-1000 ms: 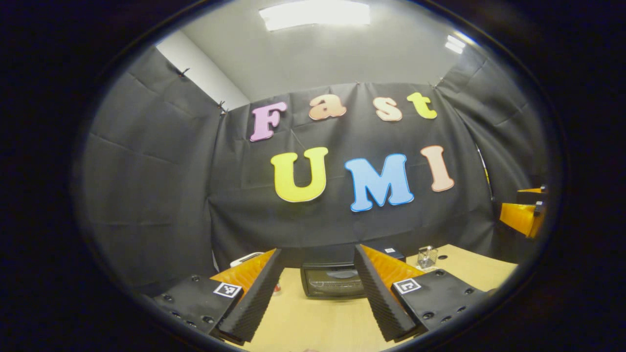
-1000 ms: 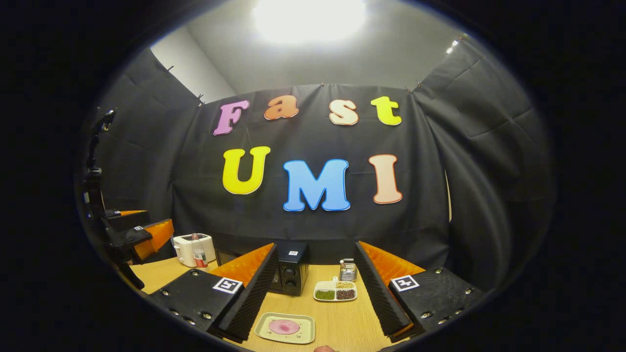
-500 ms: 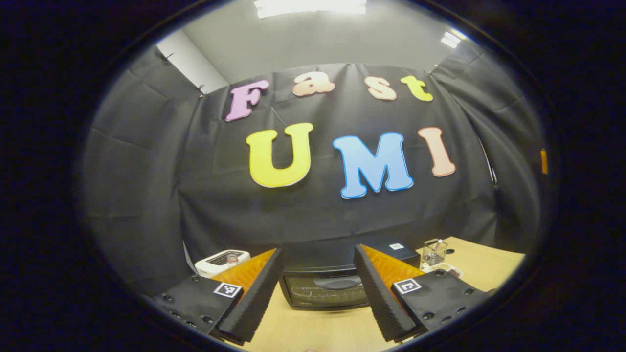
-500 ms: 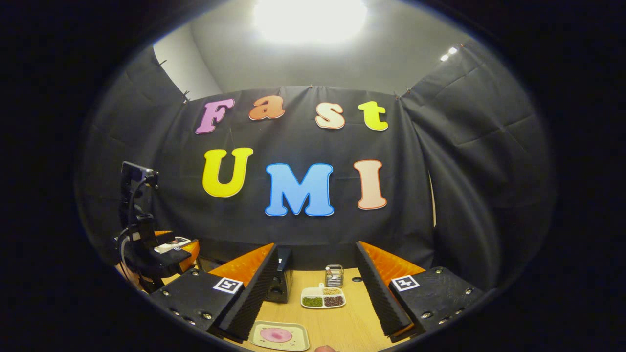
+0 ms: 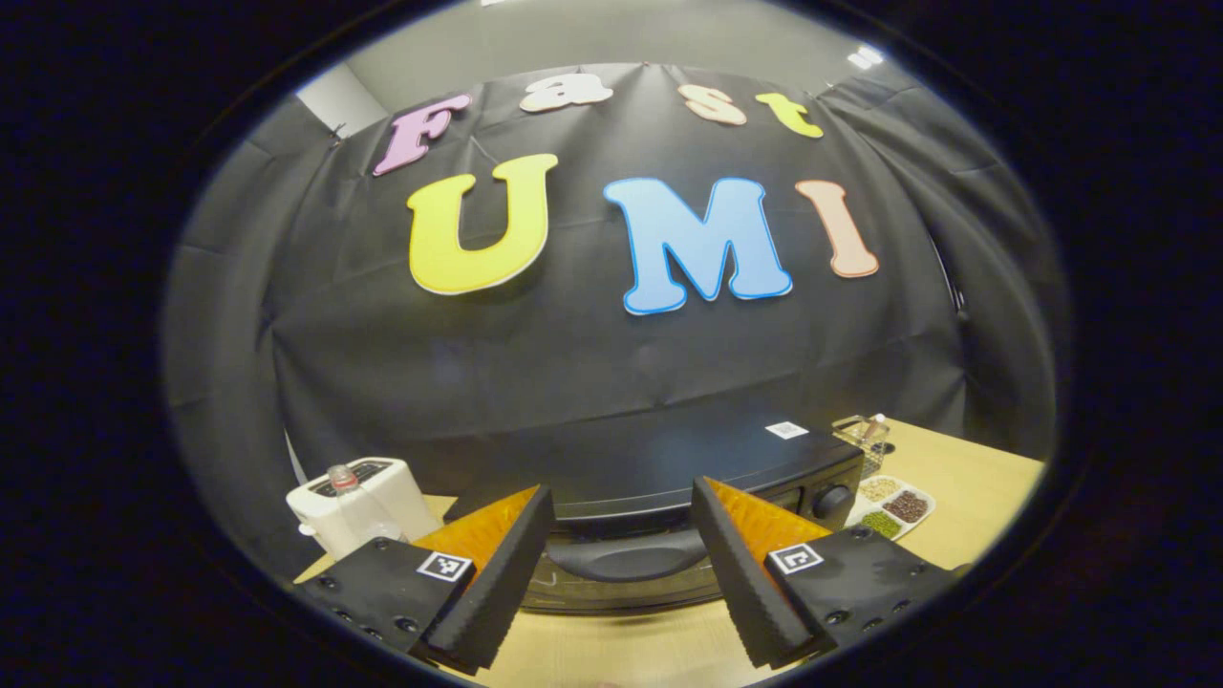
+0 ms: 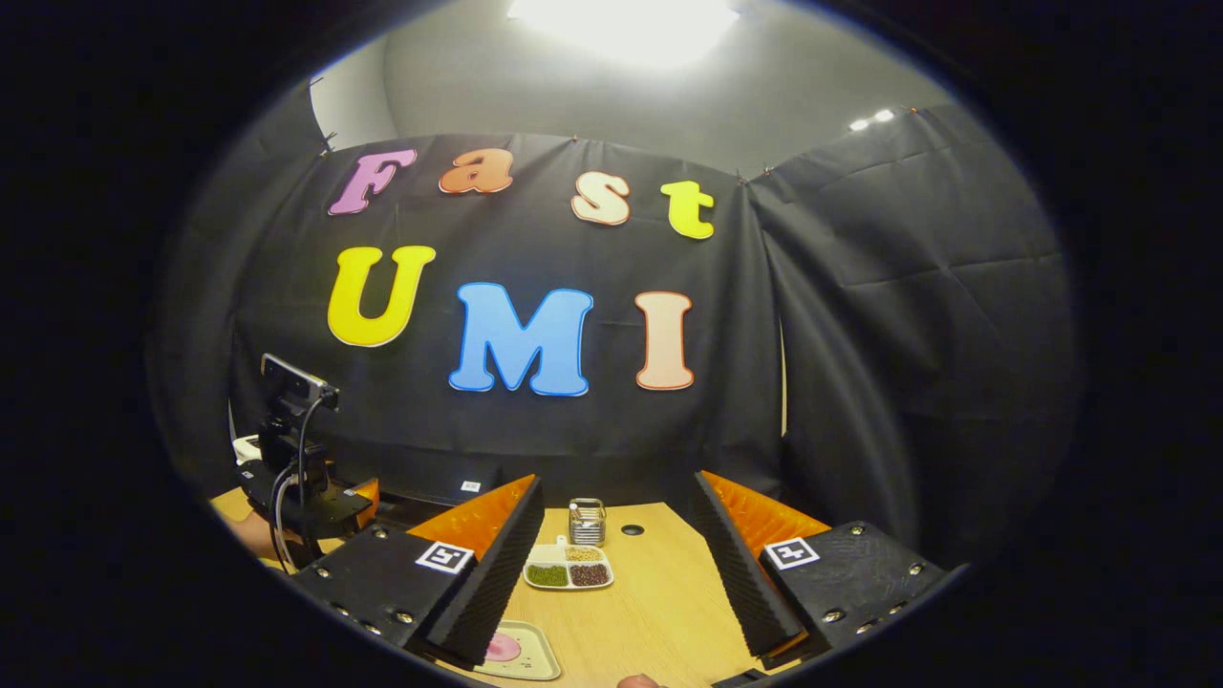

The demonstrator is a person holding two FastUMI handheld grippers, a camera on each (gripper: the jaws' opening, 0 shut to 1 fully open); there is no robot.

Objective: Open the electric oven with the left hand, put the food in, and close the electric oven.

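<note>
Two tools: left tool (image 5: 621, 549) and right tool (image 6: 621, 564) both spread, empty.
Risk: left fingers straddle oven handle (image 5: 626, 557) at lower centre; closing askew slips off.

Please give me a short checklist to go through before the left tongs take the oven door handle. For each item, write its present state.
1. Left tongs open wide enough for the handle: ok, jaws apart, nothing held.
2. Oven handle lined up between the fingers: ok, it sits centred in the gap.
3. Oven door closed: ok, it appears shut.
4. Fingers already touching the handle: cannot tell.
5. Toaster and bottle away from the door: ok, they stand beside the oven.
6. Right tongs free for the food: ok, open over the table, with the pink food plate just below.
</note>
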